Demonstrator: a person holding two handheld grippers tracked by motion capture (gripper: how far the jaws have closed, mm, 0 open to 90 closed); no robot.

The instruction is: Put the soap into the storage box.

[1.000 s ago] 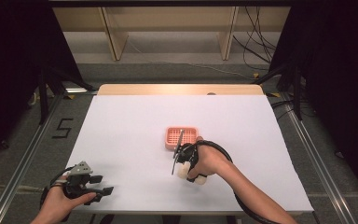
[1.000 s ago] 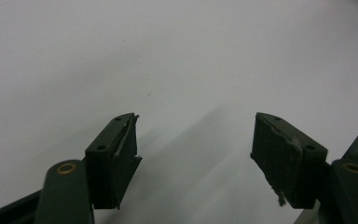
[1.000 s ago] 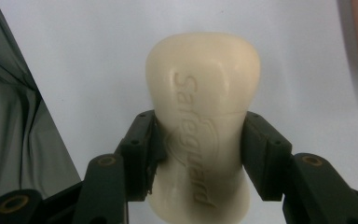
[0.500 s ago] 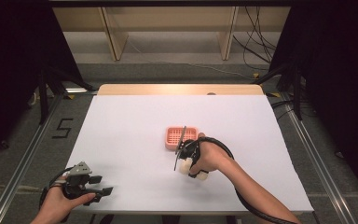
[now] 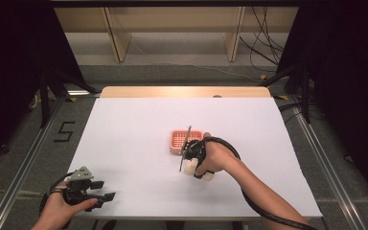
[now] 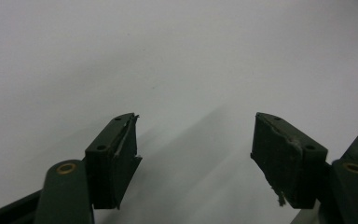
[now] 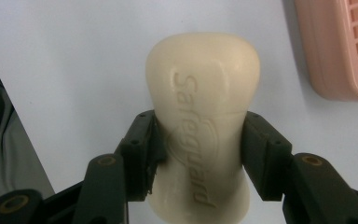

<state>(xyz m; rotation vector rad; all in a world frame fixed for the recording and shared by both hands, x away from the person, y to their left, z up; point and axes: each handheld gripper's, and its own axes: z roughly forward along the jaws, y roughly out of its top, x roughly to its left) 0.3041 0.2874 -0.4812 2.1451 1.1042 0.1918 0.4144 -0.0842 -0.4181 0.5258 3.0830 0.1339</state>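
Note:
A cream soap bar [image 7: 203,93] with raised lettering is clamped between the jaws of my right gripper [image 7: 200,128], which is shut on its middle and holds it over the white table. A pink slotted soap dish [image 7: 340,51] lies just to the right of the bar in the right gripper view. In the high view the right gripper [image 5: 191,158] hovers at the near edge of the soap dish [image 5: 184,139], mid-table. My left gripper [image 5: 103,190] rests at the table's front left corner. Its jaws [image 6: 193,140] stand wide apart with nothing between them.
The white table [image 5: 134,124] has a wooden strip along its far edge. A black cable [image 5: 249,201] trails from the right gripper along the forearm. Dark floor, metal rails and wooden shelving surround the table.
The right hand has crept a little farther from the person, toward the pink dish, with the soap still held. The left hand has stayed put.

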